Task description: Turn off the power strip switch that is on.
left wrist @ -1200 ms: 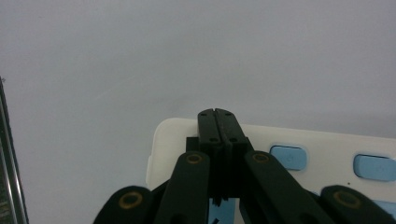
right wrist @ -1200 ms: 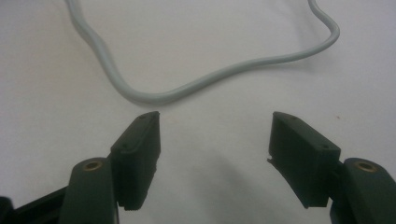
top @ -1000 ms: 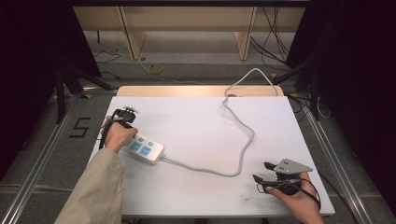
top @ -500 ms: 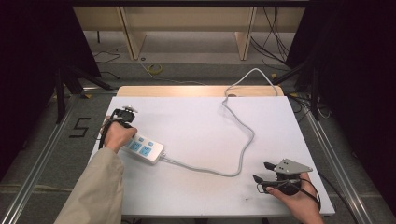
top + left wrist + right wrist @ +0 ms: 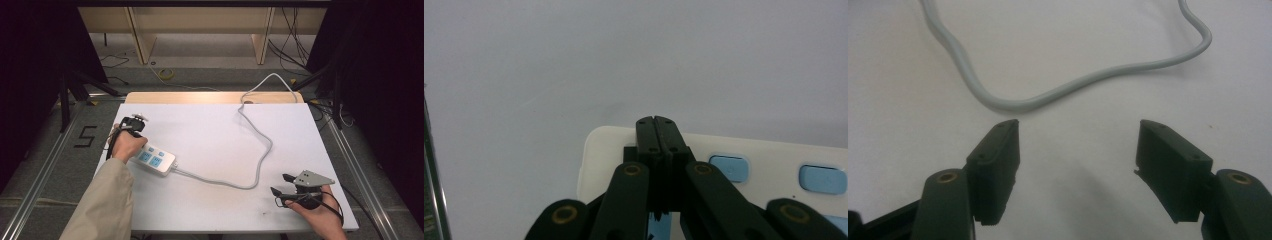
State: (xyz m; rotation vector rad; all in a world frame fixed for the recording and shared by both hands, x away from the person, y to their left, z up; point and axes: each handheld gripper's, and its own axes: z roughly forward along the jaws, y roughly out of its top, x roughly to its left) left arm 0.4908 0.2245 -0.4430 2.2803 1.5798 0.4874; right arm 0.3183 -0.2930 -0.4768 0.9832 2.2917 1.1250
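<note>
A white power strip (image 5: pixel 155 161) with blue switches (image 5: pixel 729 168) lies at the table's left. Its grey cable (image 5: pixel 265 150) loops across the white table (image 5: pixel 210 125) and runs off the far edge. My left gripper (image 5: pixel 132 127), held in a hand with a beige sleeve, is at the strip's left end. Its jaws (image 5: pixel 658 122) are shut tight, nothing between them, their tips over the strip's rounded end (image 5: pixel 604 150). My right gripper (image 5: pixel 278 183) rests near the front right corner, open and holding nothing. The cable (image 5: pixel 1073 87) curves just beyond its tips (image 5: pixel 1078 145).
A wooden board (image 5: pixel 210 97) borders the table's far edge. Beyond it stand wooden shelf legs (image 5: pixel 142 35) and loose floor cables (image 5: pixel 165 74). Metal rails (image 5: pixel 45 170) run along both sides of the table. Dark drapes close in left and right.
</note>
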